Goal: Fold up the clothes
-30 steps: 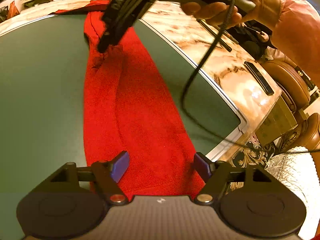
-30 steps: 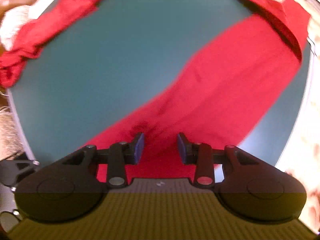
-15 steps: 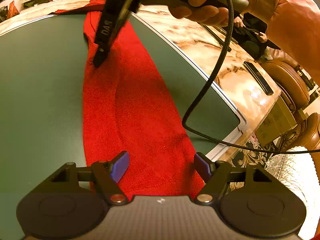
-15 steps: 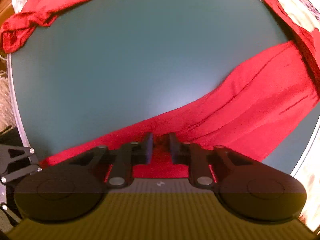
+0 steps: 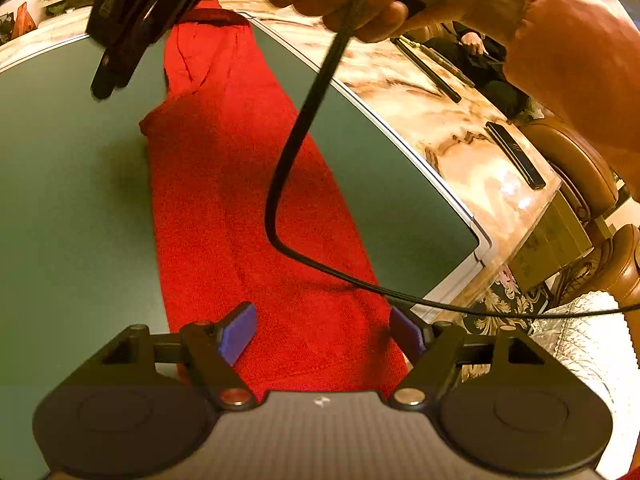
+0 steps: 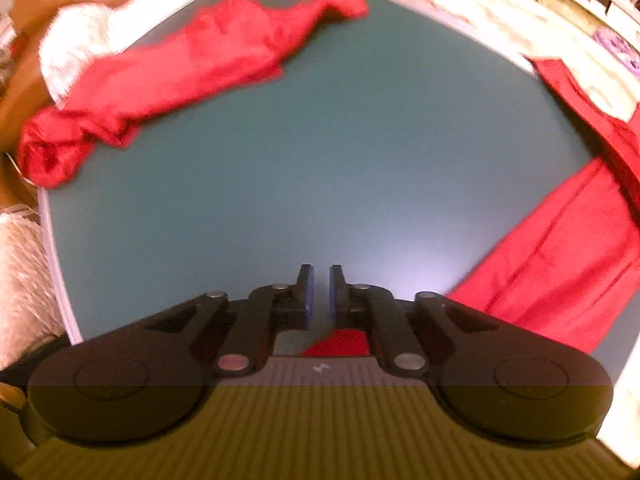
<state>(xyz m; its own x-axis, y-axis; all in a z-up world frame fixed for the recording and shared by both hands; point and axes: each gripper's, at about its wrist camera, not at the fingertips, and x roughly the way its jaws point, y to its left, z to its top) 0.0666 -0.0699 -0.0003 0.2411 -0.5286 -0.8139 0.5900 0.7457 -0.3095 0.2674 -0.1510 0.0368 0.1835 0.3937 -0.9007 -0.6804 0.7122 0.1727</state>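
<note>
- Red garment [image 5: 256, 208] is laid flat in a long strip on the green mat [image 5: 68, 208], running from the mat's near edge to its far edge, close to the mat's marble-side rim. Far end is seen bunched w/ a fold ridge.
- In the right wrist view the same red garment [image 6: 560, 256] is seen at the right side of the mat [image 6: 320, 168]; a small red patch is visible under the gripper body.
- A 2nd red cloth [image 6: 168, 76] is crumpled at the mat's far-left rim, partly hanging off it, well apart from the strip.
- Left gripper [image 5: 322, 330] is held over the garment's near end; jaws are spread wide, blue pads [image 5: 238, 332] seen abt as far apart as the strip's width. No cloth is pinched; contact w/ fabric can't be told.
- Right gripper [image 6: 321, 292] is seen over bare mat, just beside the garment's left edge. Jaws are nearly closed, a narrow gap left btwn them, nothing held; they've just been parted slightly after closing.
- In the left wrist view the right gripper [image 5: 108, 84] is seen above the mat, left of the garment's far end, held by a hand [image 5: 360, 4] w/ a pink sleeve [image 5: 576, 40].
- A black cable [image 5: 288, 152] is looped from that hand over the garment.
- Marble tabletop [image 5: 472, 136] borders the mat; brown chairs [image 5: 576, 164] are beyond it.
</note>
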